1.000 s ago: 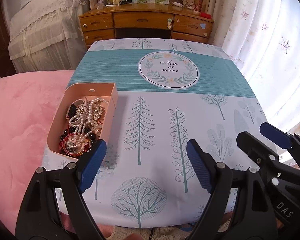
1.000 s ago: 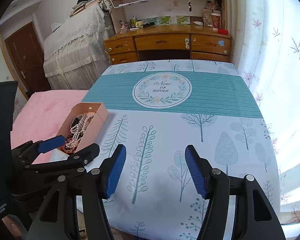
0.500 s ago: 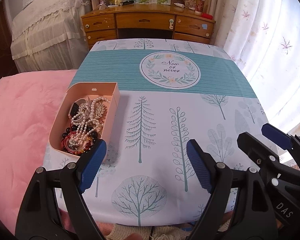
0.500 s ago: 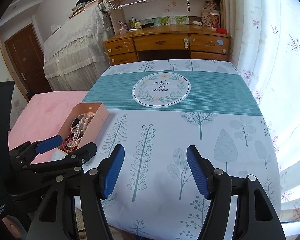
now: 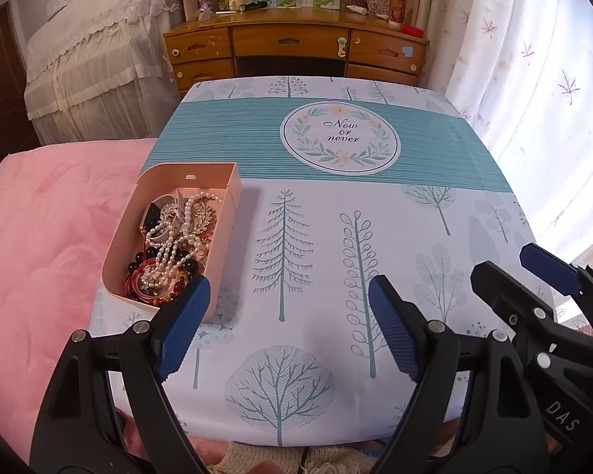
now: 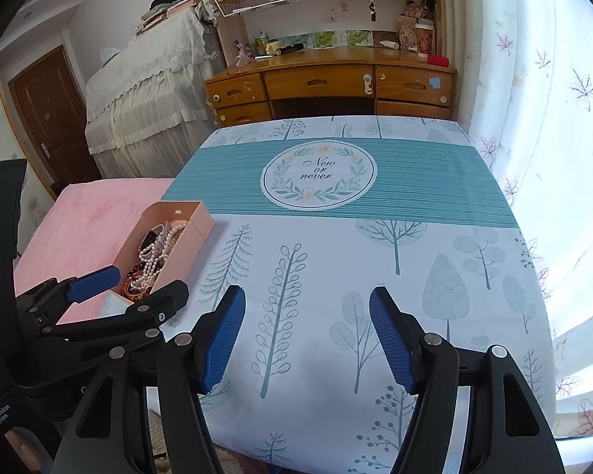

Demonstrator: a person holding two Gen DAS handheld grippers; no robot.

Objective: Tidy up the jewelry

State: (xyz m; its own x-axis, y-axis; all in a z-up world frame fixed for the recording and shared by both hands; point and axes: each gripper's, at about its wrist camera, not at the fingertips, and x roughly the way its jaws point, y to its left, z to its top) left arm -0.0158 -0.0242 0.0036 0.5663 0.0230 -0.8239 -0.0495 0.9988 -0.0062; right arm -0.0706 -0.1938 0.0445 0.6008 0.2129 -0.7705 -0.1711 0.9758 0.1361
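An open pink box stands at the table's left edge, full of tangled jewelry: pearl strands, dark beads, a red bangle, a silver leaf brooch. It also shows in the right wrist view. My left gripper is open and empty above the table's near edge, its left pad just in front of the box's near corner. My right gripper is open and empty, to the right of the left one, over the near right part of the table. The left gripper also shows in the right wrist view.
The table wears a tree-print cloth with a teal band and a round "Now or never" emblem. A pink blanket lies to the left. A wooden desk stands behind the table, white curtains at right.
Both grippers have lifted and tilted slightly, so the box and table sit a little lower in both views. Both stay open and empty.
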